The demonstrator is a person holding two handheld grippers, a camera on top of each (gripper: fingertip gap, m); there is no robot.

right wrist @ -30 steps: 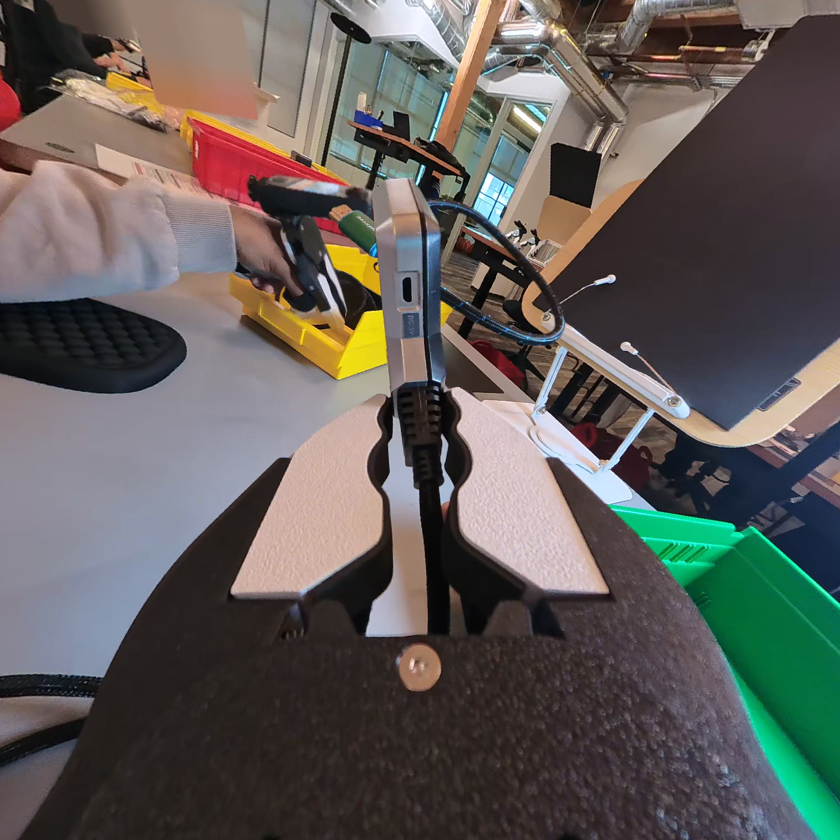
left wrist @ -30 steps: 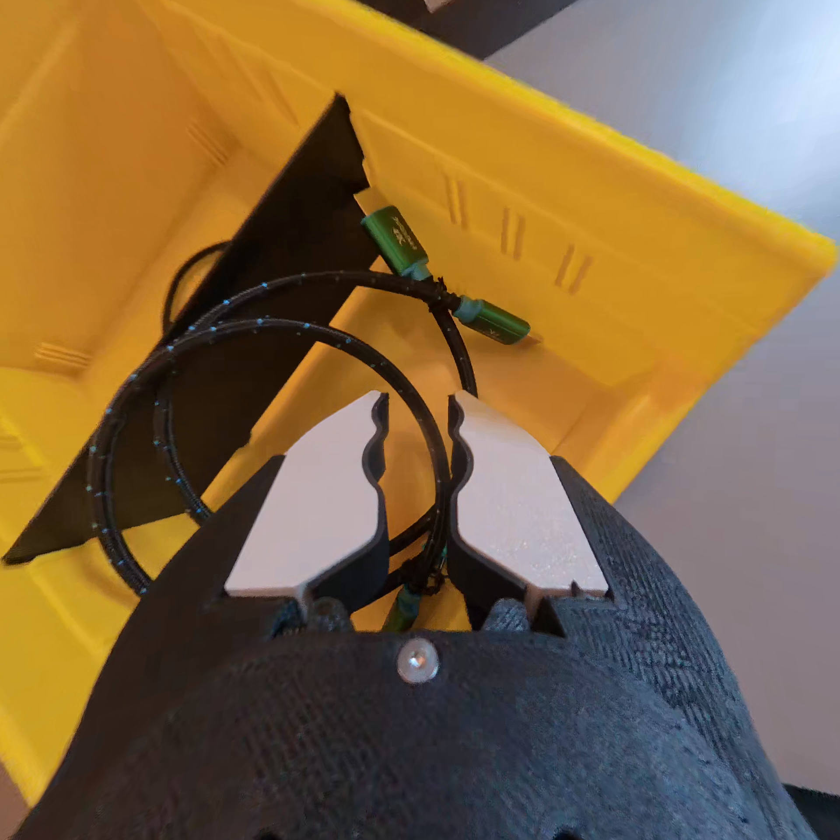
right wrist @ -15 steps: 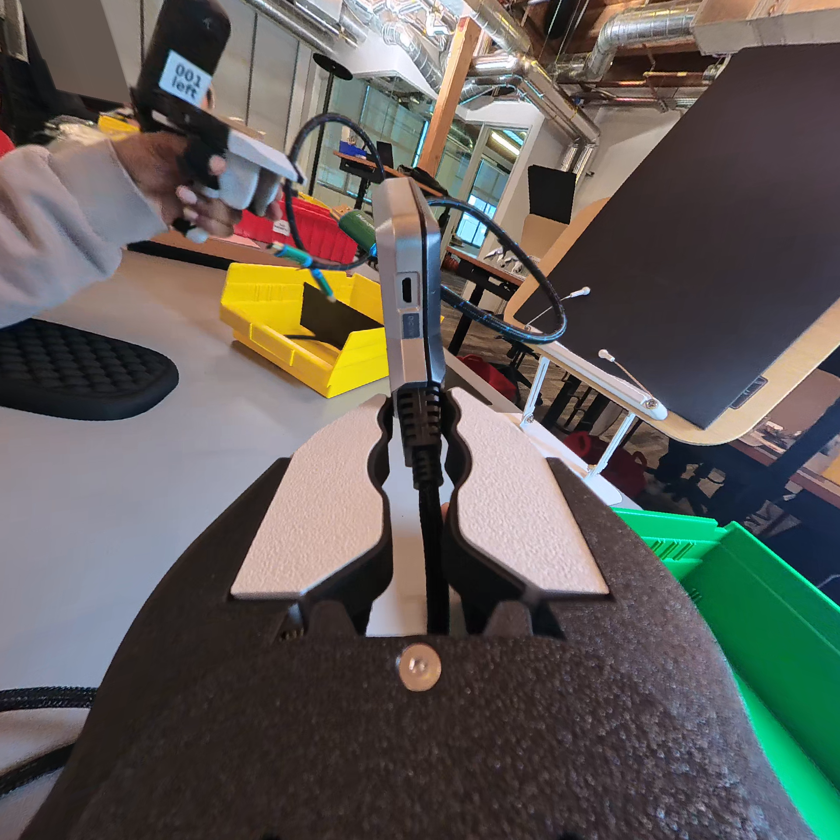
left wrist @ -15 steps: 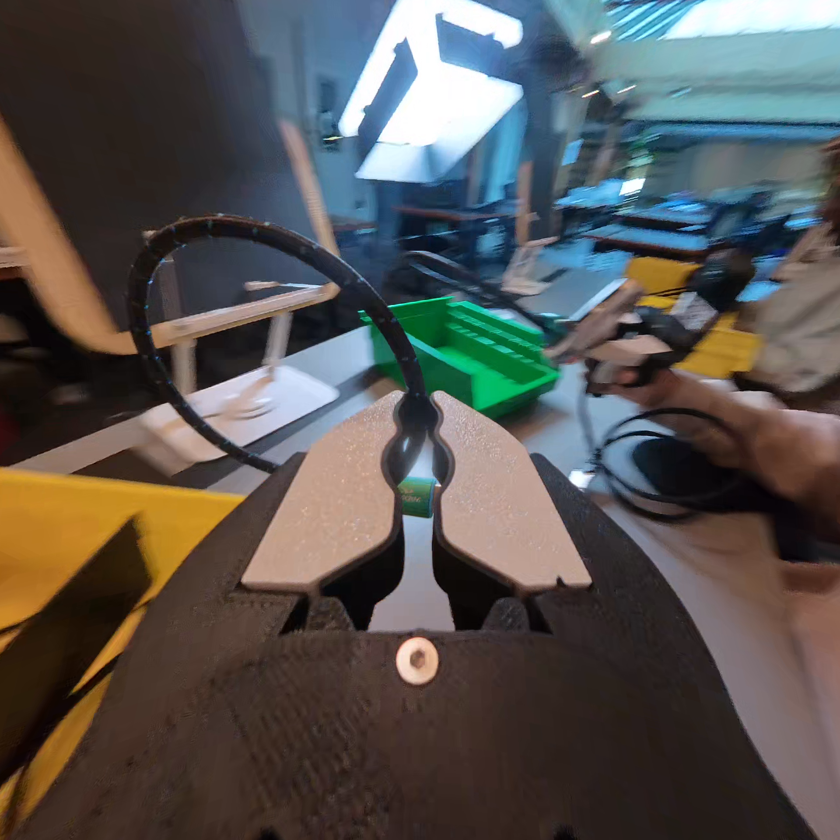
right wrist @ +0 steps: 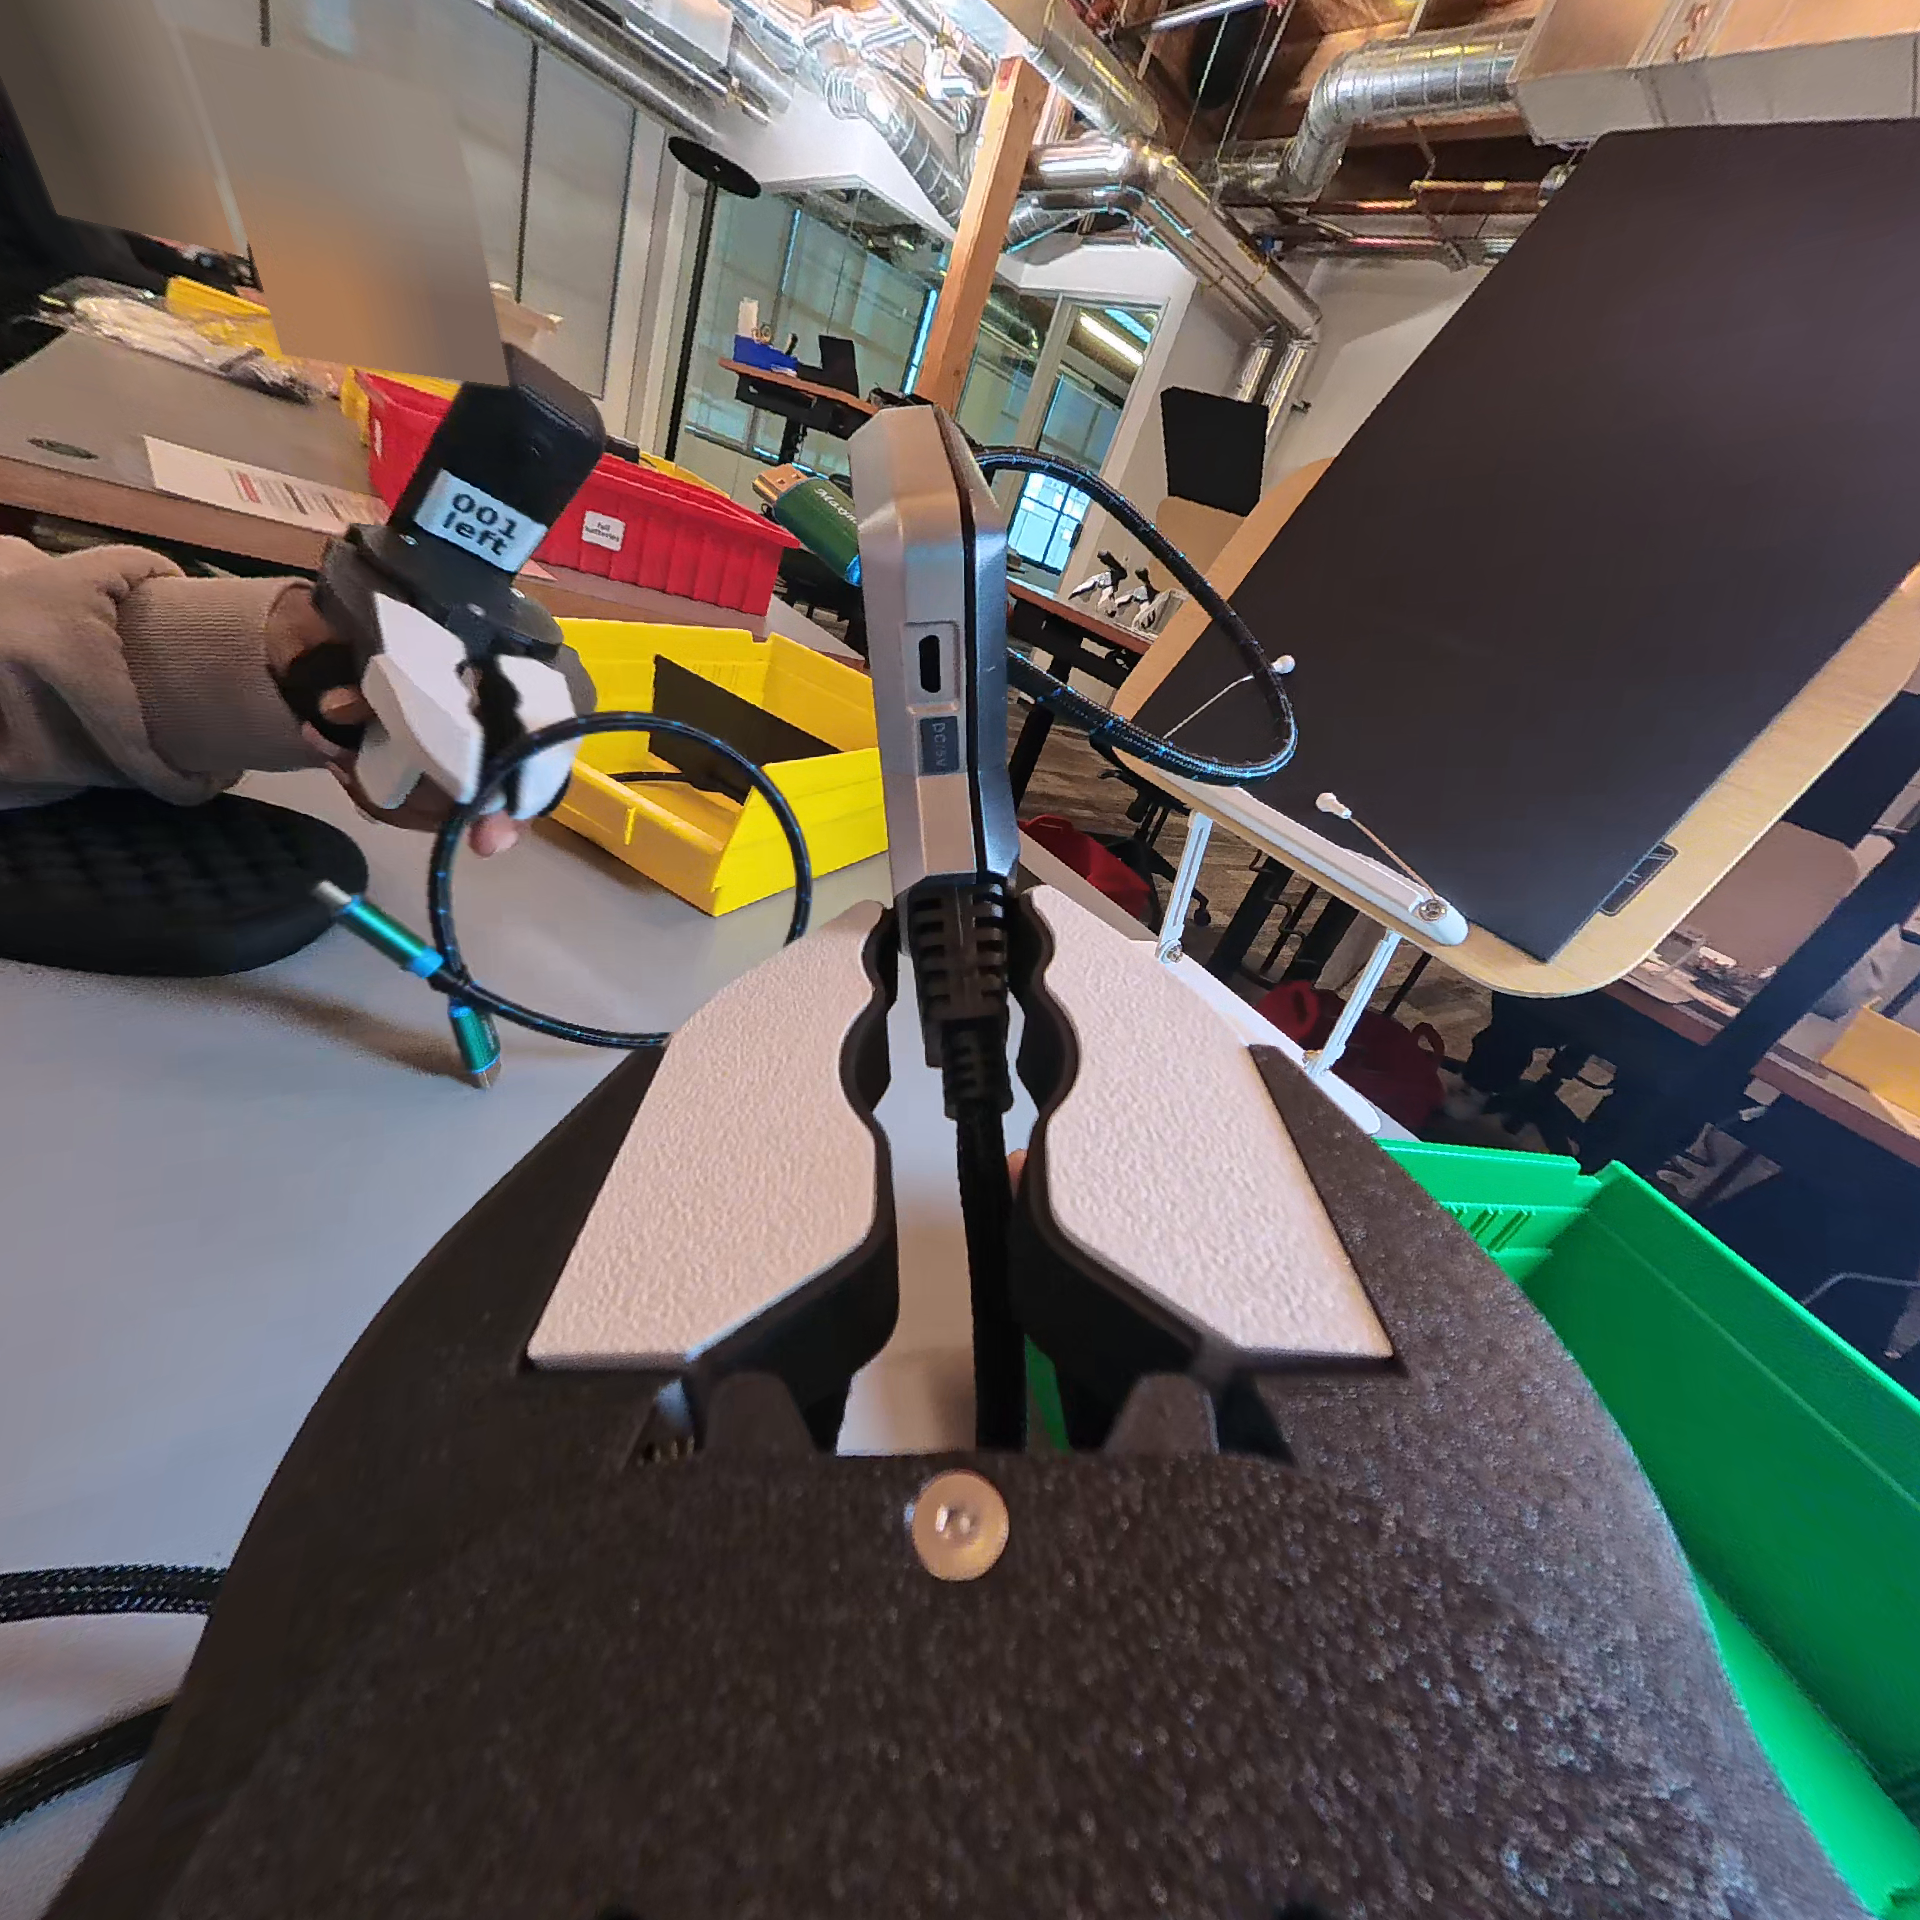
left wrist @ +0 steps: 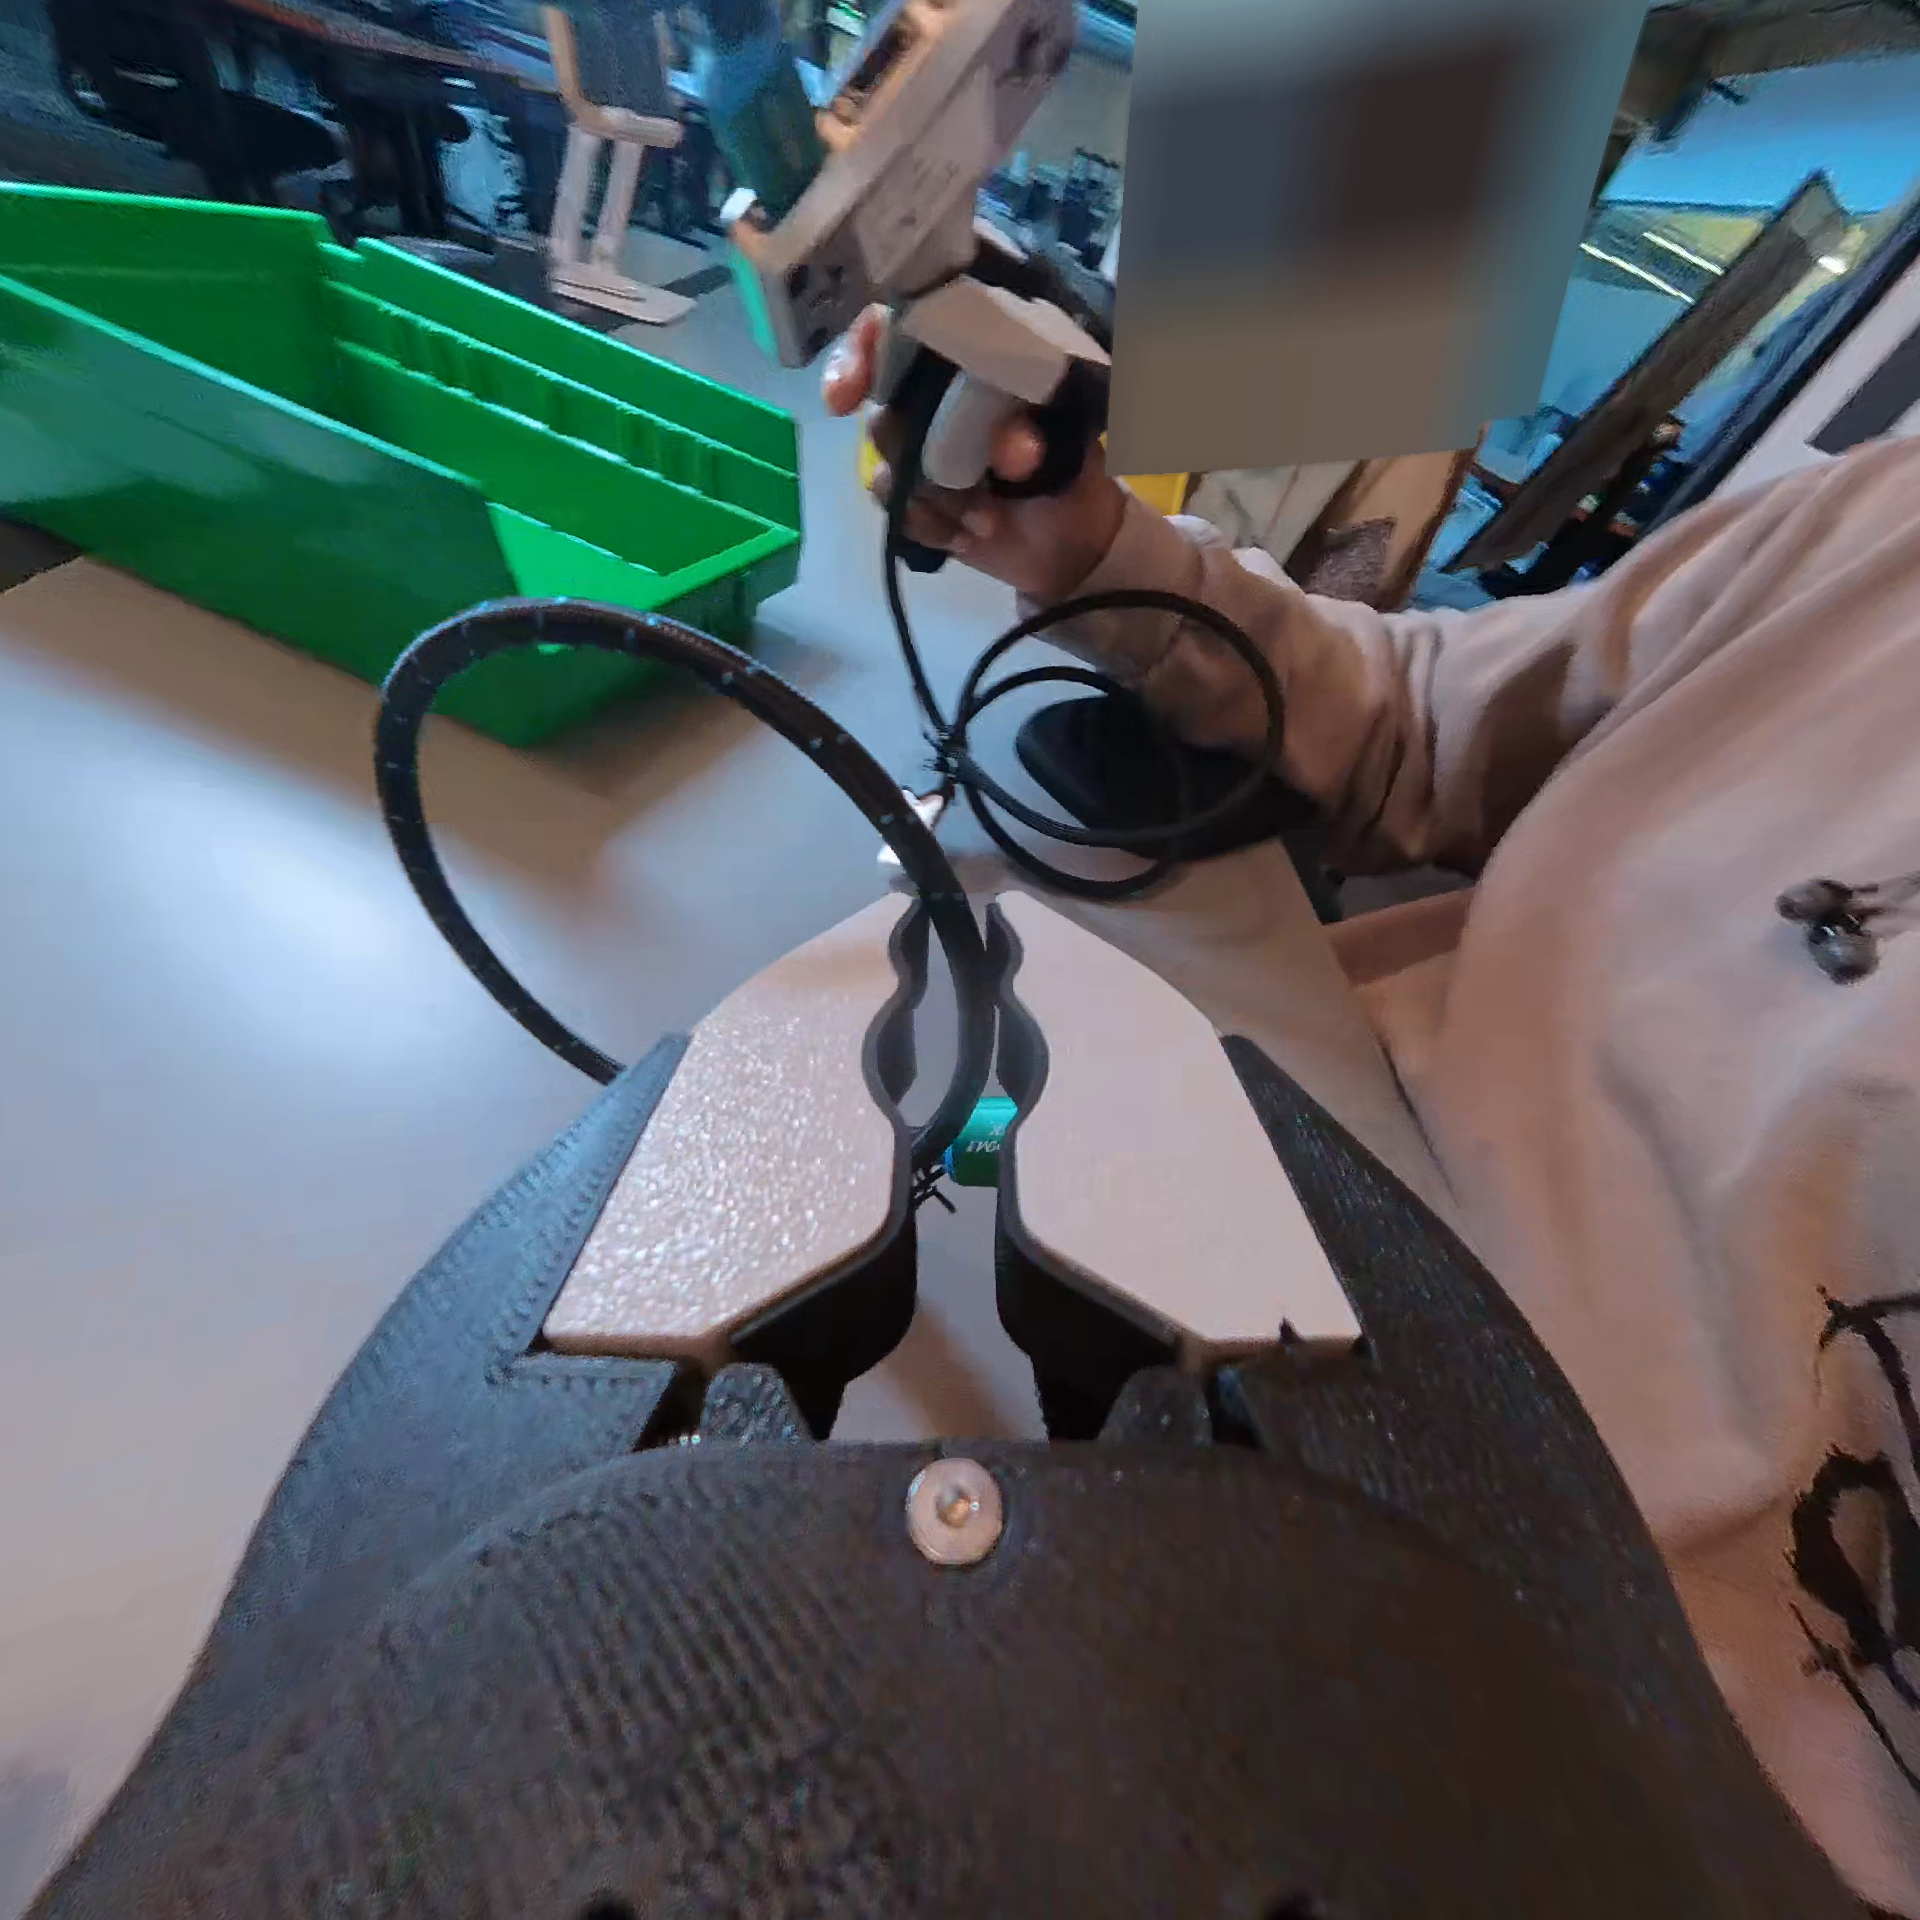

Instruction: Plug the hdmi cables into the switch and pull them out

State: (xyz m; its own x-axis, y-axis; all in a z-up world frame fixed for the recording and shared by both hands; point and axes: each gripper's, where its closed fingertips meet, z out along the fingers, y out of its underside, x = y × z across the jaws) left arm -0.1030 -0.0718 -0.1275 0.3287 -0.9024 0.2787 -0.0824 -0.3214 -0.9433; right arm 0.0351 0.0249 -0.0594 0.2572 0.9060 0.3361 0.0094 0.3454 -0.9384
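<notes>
Grey tabletop (right wrist: 208, 1195) stretches through a workshop, with a black pad (right wrist: 156, 883) at far left. Beside it, the left gripper (right wrist: 488, 769) pinches a coiled black braided cable (right wrist: 623, 1029) just above the table, its two green plugs (right wrist: 473, 1034) dangling. Behind sits a yellow bin (right wrist: 727, 852). At centre, the right gripper (right wrist: 951, 935) clamps a black plug (right wrist: 961, 987) at the base of an upright grey switch (right wrist: 930, 665). Another green plug (right wrist: 821, 509) enters the switch's far side. A green bin (right wrist: 1714, 1403) lies on the right.
</notes>
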